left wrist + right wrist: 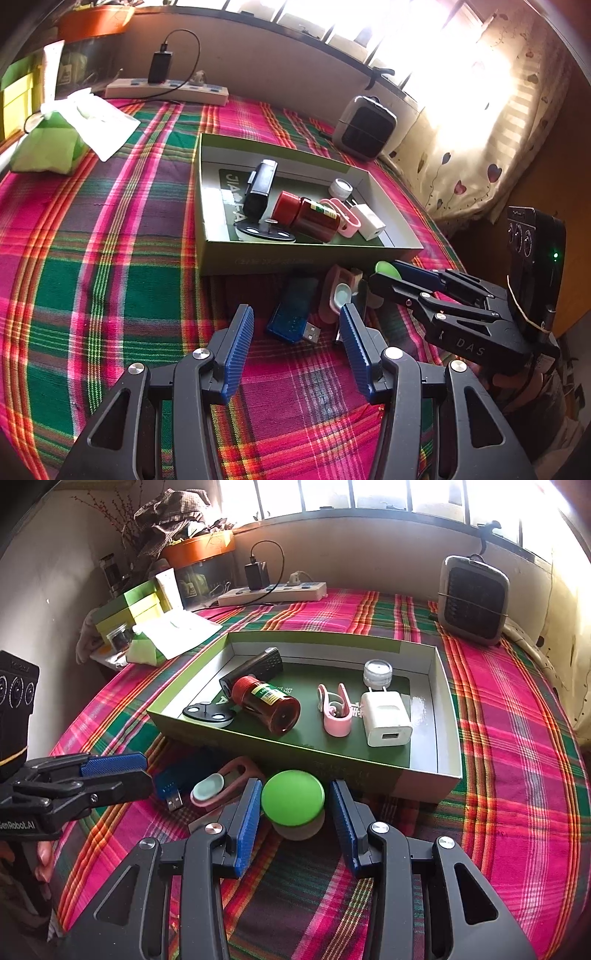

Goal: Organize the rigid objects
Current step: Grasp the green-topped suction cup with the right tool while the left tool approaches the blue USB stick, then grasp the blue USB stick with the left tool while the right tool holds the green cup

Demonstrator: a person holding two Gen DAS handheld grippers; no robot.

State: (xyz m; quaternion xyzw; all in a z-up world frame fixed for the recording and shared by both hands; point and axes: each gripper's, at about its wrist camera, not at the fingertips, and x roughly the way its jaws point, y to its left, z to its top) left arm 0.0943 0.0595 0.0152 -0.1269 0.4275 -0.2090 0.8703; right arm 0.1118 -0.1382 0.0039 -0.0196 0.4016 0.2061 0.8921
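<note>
Two hand-held grippers over a plaid-covered tabletop (498, 709), beside an open green tray (448, 709)

Right gripper (293, 805): blue-padded fingers (247, 823) set around a small jar with a green lid (293, 798); left pad at the lid's edge, a narrow gap visible on the right side; firm grip or mere bracketing not determinable. Jar close against the tray's near wall, on or just above the cloth.

Left gripper (297, 325): fingers moderately wide, holding nothing, pointed down at the cloth. Between and just beyond them, a blue translucent USB stick (293, 310) lying flat, plug end toward the camera. Just beside it, toward the right gripper, a pink oblong case (338, 295) with a pale oval inset.

Inside the tray, from the right wrist view: black cylindrical device (255, 670) at the back left; red-brown bottle (271, 705) with a red cap on its side in front of it; flat black-and-white oval piece (208, 714) at the near left corner; pink clip (334, 712) in the middle; white USB charger (386, 718) to its right; small clear-lidded pot (376, 672) behind the charger.

Background: white power strip (273, 590) with a black adapter plugged in, a grey fan heater (472, 598) at the far right, green boxes (127, 607) at the far left
</note>
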